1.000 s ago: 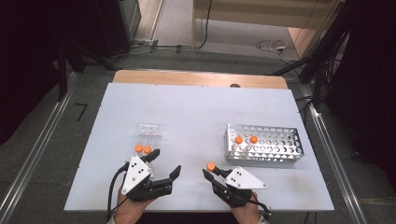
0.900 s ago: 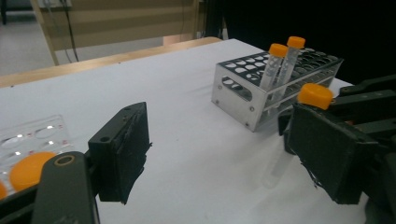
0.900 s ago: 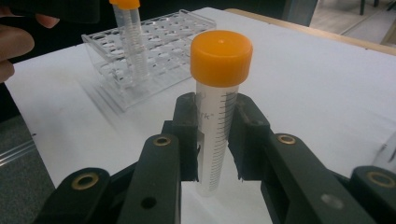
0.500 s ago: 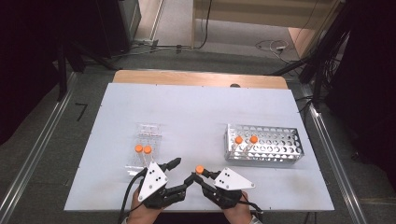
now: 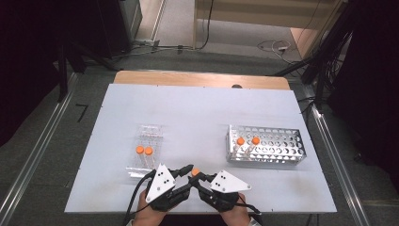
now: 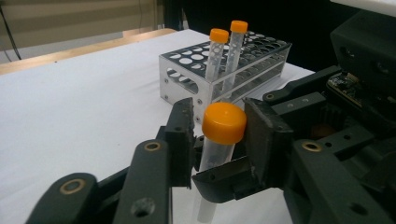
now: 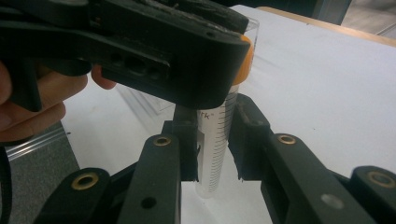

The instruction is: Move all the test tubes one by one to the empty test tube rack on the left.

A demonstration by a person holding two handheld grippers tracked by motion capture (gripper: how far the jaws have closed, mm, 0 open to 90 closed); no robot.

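Note:
A clear tube with an orange cap (image 5: 195, 172) stands upright between both grippers at the table's near edge. My right gripper (image 7: 215, 140) is shut on the tube's graduated body (image 7: 214, 158), one pad on each side. My left gripper (image 6: 219, 135) has just been closing and its pads now sit against the orange cap (image 6: 224, 122). In the high view the left gripper (image 5: 189, 170) and the right gripper (image 5: 201, 178) meet tip to tip over the tube. A metal rack (image 5: 266, 147) at the right holds two orange-capped tubes (image 5: 248, 141).
A clear plastic tray (image 5: 146, 141) left of centre holds two more orange-capped tubes (image 5: 144, 150). The white table (image 5: 188, 108) has a wooden strip along its far edge. Dark equipment and cables flank it. The rack (image 6: 187, 70) stands just beyond the left gripper.
The left gripper has moved right to meet the right gripper, and its jaws have come together around the tube's cap. The right gripper has stayed put, holding the tube.

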